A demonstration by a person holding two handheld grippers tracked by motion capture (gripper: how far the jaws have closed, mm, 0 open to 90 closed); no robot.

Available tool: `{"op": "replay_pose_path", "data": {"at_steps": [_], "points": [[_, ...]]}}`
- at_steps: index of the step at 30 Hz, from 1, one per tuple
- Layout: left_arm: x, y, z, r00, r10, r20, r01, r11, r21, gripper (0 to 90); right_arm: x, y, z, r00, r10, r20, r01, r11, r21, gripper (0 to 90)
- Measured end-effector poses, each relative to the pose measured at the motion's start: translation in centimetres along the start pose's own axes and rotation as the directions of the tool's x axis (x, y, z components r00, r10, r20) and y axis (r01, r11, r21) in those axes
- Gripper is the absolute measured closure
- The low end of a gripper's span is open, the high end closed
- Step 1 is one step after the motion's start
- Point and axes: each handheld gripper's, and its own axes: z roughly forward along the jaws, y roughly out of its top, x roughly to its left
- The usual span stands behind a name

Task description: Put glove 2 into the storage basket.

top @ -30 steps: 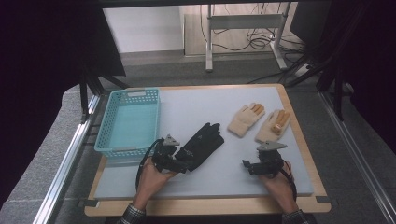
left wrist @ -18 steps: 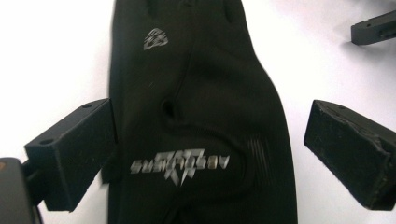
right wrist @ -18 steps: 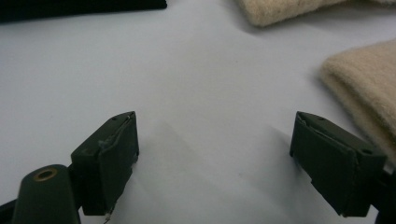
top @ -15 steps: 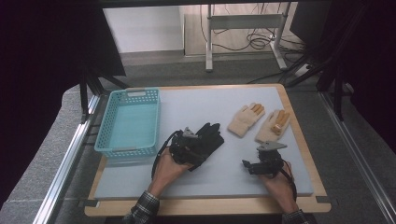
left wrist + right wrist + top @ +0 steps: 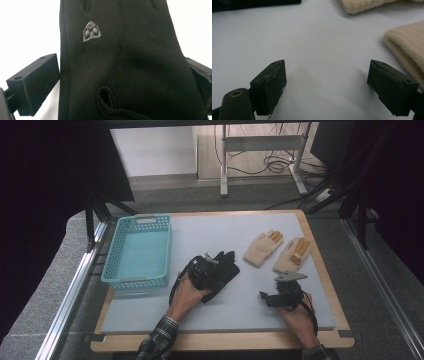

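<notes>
Since the grey mat was the biggest thing on the table, I used it as my reference, and it had plenty of bare room along its near edge and down the middle. Off its left edge sat the teal basket, empty, open side up, which I figured was where the gloves were headed. Toward the mat's far right corner lay the two beige gloves, side by side and flat, well clear of the wooden rim.

Roughly mid-mat, just right of the basket, was the black glove, lying flat with its fingers pointing away from me. My left claw was down over its cuff end with the jaws spread wide, one on each side of the fabric, not pinching yet. I'd lined them up across the cuff so a squeeze would bunch the cloth instead of sliding off.

My right claw was parked near the mat's front right, jaws wide apart and holding nothing, just bare mat between them. One beige glove's edge sat just beside its right jaw, so that one looked like an easy next reach.
</notes>
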Motion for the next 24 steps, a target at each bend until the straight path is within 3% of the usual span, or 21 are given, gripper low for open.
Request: {"op": "replay_pose_path", "data": {"at_steps": [6,8,12,14,18,24], "points": [[-0.8,0.0,0.0,0.9997,0.019,-0.012,-0.019,0.9998,0.007,0.0,0.0,0.0,0.0,1.0,0.0,0.0,0.0,1.0,0.0,14.9],[-1.4,-0.1,0.0,0.9976,0.062,-0.031,-0.061,0.9979,0.019,0.0,0.0,0.0,0.0,1.0,0.0,0.0,0.0,1.0,0.0,14.9],[-1.5,-0.4,-0.3,0.9987,0.044,-0.025,-0.044,0.999,0.003,4.7,0.0,0.0,0.0,1.0,0.0,0.001,0.0,1.0,0.0,14.9],[-1.4,-0.4,-0.6,0.9991,0.028,-0.032,-0.028,0.9996,-0.001,13.9,0.0,0.0,0.0,1.0,0.0,0.001,0.0,1.0,0.001,14.9],[-1.2,-0.4,-1.2,0.9984,0.034,-0.045,-0.034,0.9994,-0.005,37.0,0.0,0.0,0.0,1.0,-0.001,0.001,0.001,1.0,0.001,14.9],[-0.8,-0.4,-1.5,0.9993,0.006,-0.037,-0.007,0.9998,-0.021,58.6,0.0,0.0,0.0,1.0,-0.001,0.001,0.001,1.0,0.001,14.9]]}}
